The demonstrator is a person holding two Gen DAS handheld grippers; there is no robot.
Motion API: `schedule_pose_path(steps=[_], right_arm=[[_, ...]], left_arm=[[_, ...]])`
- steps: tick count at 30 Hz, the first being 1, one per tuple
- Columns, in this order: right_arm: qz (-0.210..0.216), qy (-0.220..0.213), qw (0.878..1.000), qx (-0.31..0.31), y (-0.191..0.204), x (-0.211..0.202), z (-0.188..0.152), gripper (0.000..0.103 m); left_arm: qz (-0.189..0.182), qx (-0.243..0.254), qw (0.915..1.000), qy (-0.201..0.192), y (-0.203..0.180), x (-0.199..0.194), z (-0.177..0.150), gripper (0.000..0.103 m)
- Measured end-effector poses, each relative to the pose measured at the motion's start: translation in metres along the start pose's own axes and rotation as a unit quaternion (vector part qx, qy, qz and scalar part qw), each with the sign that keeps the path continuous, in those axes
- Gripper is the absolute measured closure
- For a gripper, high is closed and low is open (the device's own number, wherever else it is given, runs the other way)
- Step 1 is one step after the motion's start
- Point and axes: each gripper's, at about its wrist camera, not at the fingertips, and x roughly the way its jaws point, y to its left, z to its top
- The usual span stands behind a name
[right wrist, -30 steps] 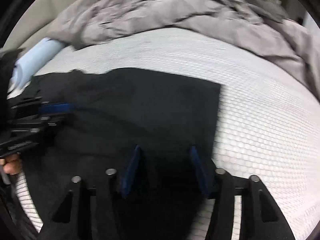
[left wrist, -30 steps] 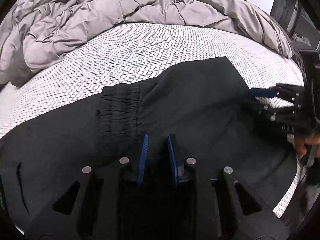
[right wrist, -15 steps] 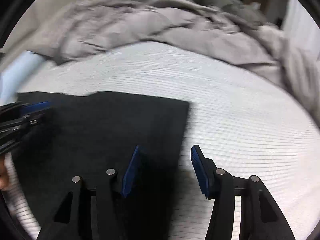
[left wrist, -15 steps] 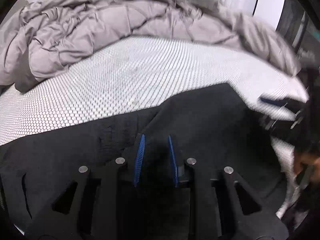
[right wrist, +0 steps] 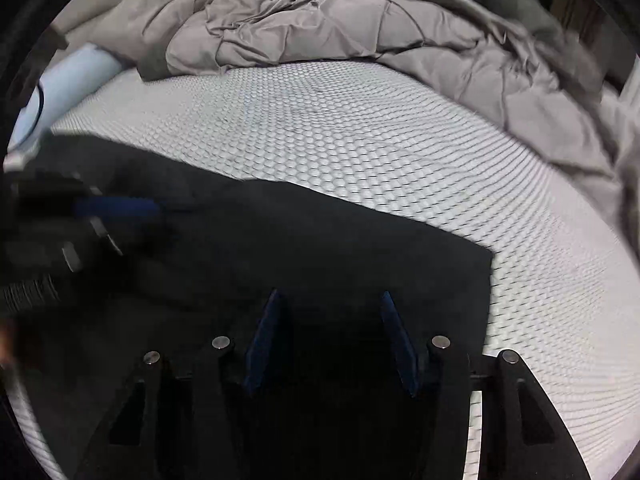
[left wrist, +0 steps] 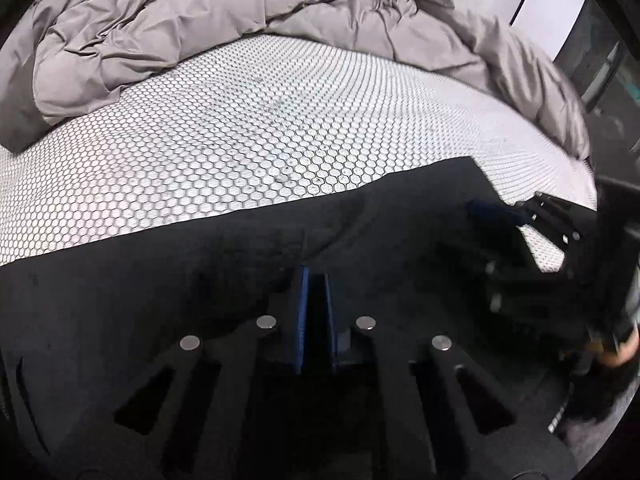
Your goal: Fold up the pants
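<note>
My left gripper [left wrist: 316, 280] is closing on the black pants [left wrist: 160, 272]; my right gripper [right wrist: 328, 304] hangs open above them, so the fold may skew

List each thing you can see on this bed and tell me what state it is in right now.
Black pants: lying flat on the mattress, partly folded, straight edge showing.
Left gripper: closing, jaws nearly together, black fabric between them.
Right gripper: jaws apart, over the pants near their edge, not pinching fabric.
Grey comforter: crumpled in a heap at the far side.
Mattress: bare, honeycomb-patterned cover exposed.
Light blue pillow: at the far left, partly hidden.
</note>
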Motion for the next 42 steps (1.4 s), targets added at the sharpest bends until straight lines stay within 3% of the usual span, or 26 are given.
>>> schedule_pose_path(steps=[2, 4, 6, 7, 8, 10, 12, 14, 17, 20, 22, 25, 28, 30, 31, 32, 35, 36, 39, 42], right_arm=[[-0.048, 0.001, 0.999, 0.005, -0.013, -0.005, -0.005, 0.048], [-0.053, -0.001, 0.998, 0.033, -0.033, -0.009, -0.013, 0.047], [-0.036, -0.01, 0.997, 0.072, -0.044, -0.019, -0.016, 0.047], [-0.029, -0.023, 0.996, 0.083, -0.045, -0.027, -0.014, 0.047], [-0.01, -0.044, 0.996, 0.079, -0.039, -0.036, -0.01, 0.047], [0.024, -0.075, 0.995, 0.062, -0.02, -0.049, -0.001, 0.047], [0.059, -0.083, 0.994, 0.048, -0.002, -0.045, 0.01, 0.047], [0.081, -0.066, 0.994, 0.041, 0.011, -0.025, 0.016, 0.047], [0.022, -0.007, 0.999, 0.041, 0.006, 0.01, 0.011, 0.048], [-0.028, -0.009, 0.997, 0.074, -0.024, 0.001, 0.001, 0.048], [-0.068, -0.011, 0.994, 0.082, -0.039, -0.009, -0.01, 0.047], [0.004, -0.034, 0.994, 0.105, -0.046, -0.033, -0.023, 0.047], [0.068, -0.058, 0.994, 0.066, -0.019, -0.059, -0.034, 0.047], [0.112, -0.046, 0.992, 0.032, 0.006, -0.062, -0.044, 0.047], [0.117, -0.036, 0.992, 0.021, 0.014, -0.059, -0.045, 0.047], [0.113, -0.024, 0.993, 0.0, 0.025, -0.056, -0.055, 0.047], [0.051, -0.021, 0.998, -0.044, 0.032, -0.057, -0.074, 0.048], [0.046, -0.02, 0.998, -0.035, 0.025, -0.059, -0.079, 0.048], [0.015, -0.019, 1.0, -0.006, -0.007, -0.067, -0.096, 0.047], [0.016, -0.034, 0.999, 0.025, -0.022, -0.086, -0.11, 0.047]], left_arm=[[0.019, 0.006, 0.9998, -0.006, 0.003, -0.008, -0.005, 0.095], [0.024, 0.012, 0.9995, -0.013, 0.002, -0.018, -0.01, 0.095], [0.032, 0.017, 0.9989, -0.03, -0.001, -0.029, -0.01, 0.091], [0.032, 0.021, 0.9984, -0.042, -0.005, -0.035, -0.009, 0.085], [0.023, 0.021, 0.998, -0.055, -0.009, -0.037, -0.006, 0.077], [0.017, 0.012, 0.9979, -0.061, -0.012, -0.032, 0.0, 0.074], [0.027, -0.002, 0.9988, -0.042, -0.012, -0.014, 0.005, 0.074], [0.047, -0.015, 0.9985, -0.025, -0.008, 0.005, 0.008, 0.074], [0.024, -0.031, 0.9988, -0.03, 0.004, 0.007, 0.007, 0.076], [0.019, -0.028, 0.9987, -0.037, 0.012, -0.006, 0.002, 0.076], [0.05, -0.033, 0.9973, -0.043, 0.013, -0.02, -0.005, 0.075], [0.052, -0.008, 0.9969, -0.059, 0.001, -0.051, -0.021, 0.075], [0.012, 0.02, 0.9972, -0.071, -0.024, -0.072, -0.05, 0.061], [-0.015, 0.037, 0.9987, -0.032, -0.036, -0.064, -0.071, 0.058], [-0.008, 0.046, 0.9988, -0.013, -0.039, -0.058, -0.08, 0.058], [0.019, 0.063, 0.9978, -0.004, -0.041, -0.053, -0.09, 0.059], [0.025, 0.073, 0.997, -0.014, -0.034, -0.064, -0.104, 0.06], [0.023, 0.065, 0.9975, -0.017, -0.027, -0.071, -0.109, 0.06], [0.072, 0.049, 0.9955, -0.035, -0.014, -0.087, -0.12, 0.059], [0.056, 0.024, 0.9963, -0.06, -0.01, -0.104, -0.122, 0.059]])
